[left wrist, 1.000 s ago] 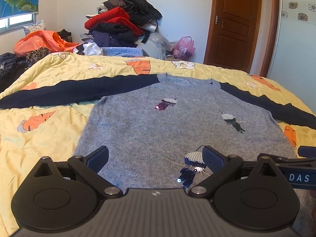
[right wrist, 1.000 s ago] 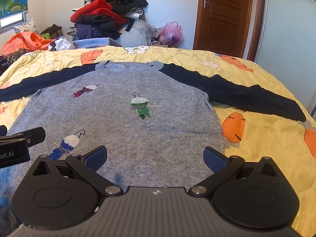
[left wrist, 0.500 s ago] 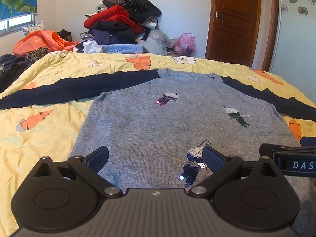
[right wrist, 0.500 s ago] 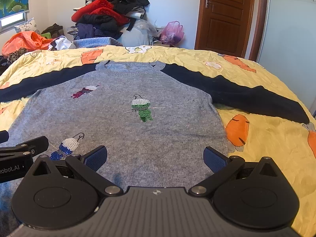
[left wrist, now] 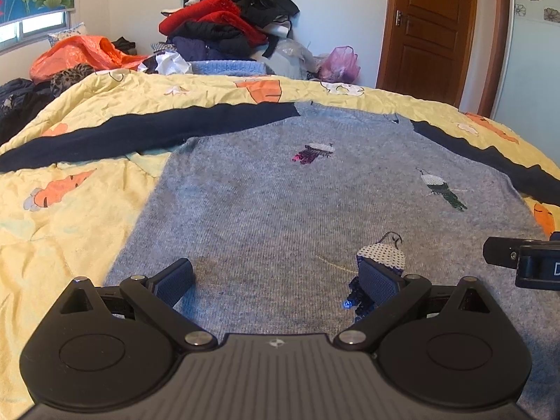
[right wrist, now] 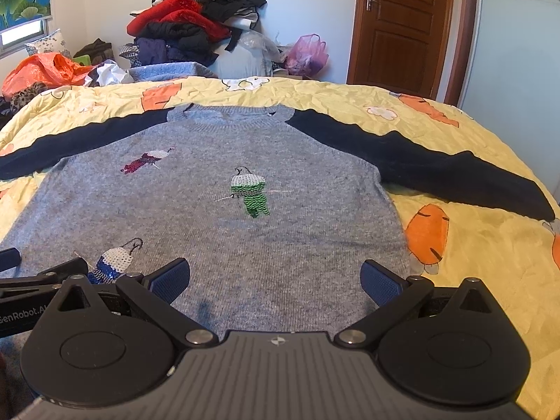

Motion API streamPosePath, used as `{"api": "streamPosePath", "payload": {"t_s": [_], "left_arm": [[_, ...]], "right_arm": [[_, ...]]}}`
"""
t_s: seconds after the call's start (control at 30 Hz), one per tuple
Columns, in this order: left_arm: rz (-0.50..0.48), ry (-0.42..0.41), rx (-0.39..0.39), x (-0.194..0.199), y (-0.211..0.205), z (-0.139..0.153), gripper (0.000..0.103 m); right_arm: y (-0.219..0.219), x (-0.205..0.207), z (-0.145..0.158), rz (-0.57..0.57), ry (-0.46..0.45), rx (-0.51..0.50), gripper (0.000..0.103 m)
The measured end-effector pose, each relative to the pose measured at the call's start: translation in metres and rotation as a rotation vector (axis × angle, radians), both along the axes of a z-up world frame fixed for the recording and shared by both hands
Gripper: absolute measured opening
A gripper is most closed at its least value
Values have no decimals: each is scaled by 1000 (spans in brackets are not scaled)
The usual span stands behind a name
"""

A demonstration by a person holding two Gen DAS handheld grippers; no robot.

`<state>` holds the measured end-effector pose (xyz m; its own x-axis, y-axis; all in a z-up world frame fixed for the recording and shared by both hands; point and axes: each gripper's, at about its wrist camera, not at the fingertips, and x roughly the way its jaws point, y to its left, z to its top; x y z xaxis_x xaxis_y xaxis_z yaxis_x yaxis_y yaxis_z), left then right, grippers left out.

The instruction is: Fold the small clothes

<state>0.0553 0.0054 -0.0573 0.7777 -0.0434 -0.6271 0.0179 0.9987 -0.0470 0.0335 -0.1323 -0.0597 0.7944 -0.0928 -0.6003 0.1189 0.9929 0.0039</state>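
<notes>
Sweater [right wrist: 217, 231] flat on quilt [right wrist: 483, 262]; left gripper [left wrist: 276, 280], lettered "GenRobot.A", and right gripper [right wrist: 276, 276] fingers spread, empty.

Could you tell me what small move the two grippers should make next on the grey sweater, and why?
Probably lower both onto the near hem and close. The sweater lies flat with its sleeves spread, and the left gripper and right gripper hover over the hem with jaws open, holding nothing.
</notes>
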Motion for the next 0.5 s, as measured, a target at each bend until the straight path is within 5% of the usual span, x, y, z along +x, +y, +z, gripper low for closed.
{"api": "streamPosePath", "payload": {"t_s": [0.4, 0.5], "left_arm": [[0, 30, -12, 3, 2, -5, 102], [0, 27, -24, 2, 4, -5, 102]], "right_arm": [[-13, 4, -1, 33, -3, 8, 102], [-72, -4, 8, 8, -98, 157, 102]]}}
